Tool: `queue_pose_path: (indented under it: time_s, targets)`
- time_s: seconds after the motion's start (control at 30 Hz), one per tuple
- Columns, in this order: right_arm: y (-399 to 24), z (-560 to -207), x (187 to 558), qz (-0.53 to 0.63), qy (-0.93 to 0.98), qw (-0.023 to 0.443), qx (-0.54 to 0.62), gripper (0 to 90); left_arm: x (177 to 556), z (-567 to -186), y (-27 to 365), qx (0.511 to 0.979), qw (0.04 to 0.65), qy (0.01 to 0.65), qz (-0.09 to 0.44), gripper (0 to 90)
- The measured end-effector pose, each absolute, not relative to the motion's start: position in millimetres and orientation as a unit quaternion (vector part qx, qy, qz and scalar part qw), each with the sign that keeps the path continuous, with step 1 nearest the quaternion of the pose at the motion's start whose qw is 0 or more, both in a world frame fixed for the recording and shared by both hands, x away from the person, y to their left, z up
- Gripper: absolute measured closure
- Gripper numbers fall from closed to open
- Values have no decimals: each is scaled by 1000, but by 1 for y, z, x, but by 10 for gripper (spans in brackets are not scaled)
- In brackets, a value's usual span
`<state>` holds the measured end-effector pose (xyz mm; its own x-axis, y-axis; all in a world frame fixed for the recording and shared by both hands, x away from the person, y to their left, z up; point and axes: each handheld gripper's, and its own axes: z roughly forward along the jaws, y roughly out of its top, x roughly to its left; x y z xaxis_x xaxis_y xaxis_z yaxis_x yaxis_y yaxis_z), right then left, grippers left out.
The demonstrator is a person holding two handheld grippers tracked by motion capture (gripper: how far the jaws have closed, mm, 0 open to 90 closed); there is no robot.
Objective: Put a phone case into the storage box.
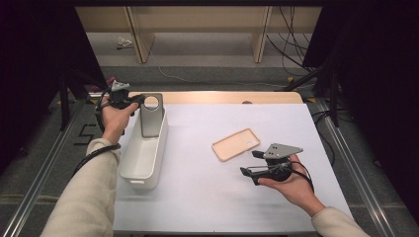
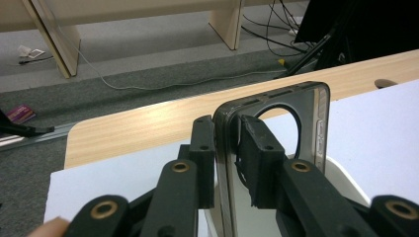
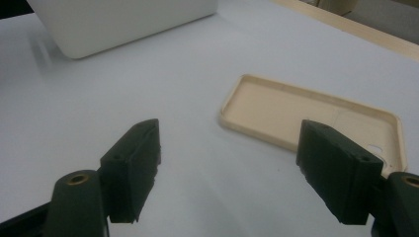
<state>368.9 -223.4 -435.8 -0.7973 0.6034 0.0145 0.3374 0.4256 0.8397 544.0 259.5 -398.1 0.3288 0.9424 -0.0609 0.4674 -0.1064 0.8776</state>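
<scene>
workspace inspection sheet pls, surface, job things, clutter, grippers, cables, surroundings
surface: white table top on a wooden table, bare in front.
job's things: grey phone case upright over the white bin; beige phone case lying flat, inside up.
clutter: nothing seen.
grippers: left gripper shut on the grey phone case's edge; right gripper open, near the beige phone case, apart from it.
cables: one trails from each gripper; more on the floor beyond.
surroundings: wooden bench legs, dark stands at both sides.

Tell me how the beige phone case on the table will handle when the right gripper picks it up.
The beige phone case is a thin open shell, so it is probably light and may flex when squeezed. It lies flat, hollow side up, on the smooth white table, so it could slide if nudged. Its raised rim likely suits the right gripper.
</scene>
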Motion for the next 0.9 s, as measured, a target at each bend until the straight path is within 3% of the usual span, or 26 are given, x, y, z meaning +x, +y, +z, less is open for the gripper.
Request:
queue_pose_path:
  time_s: [0.9]
  targets:
    - [-223, -436, 369, 454, 833, 145, 281, 260, 550, -406, 256, 709, 400, 510, 279, 646]
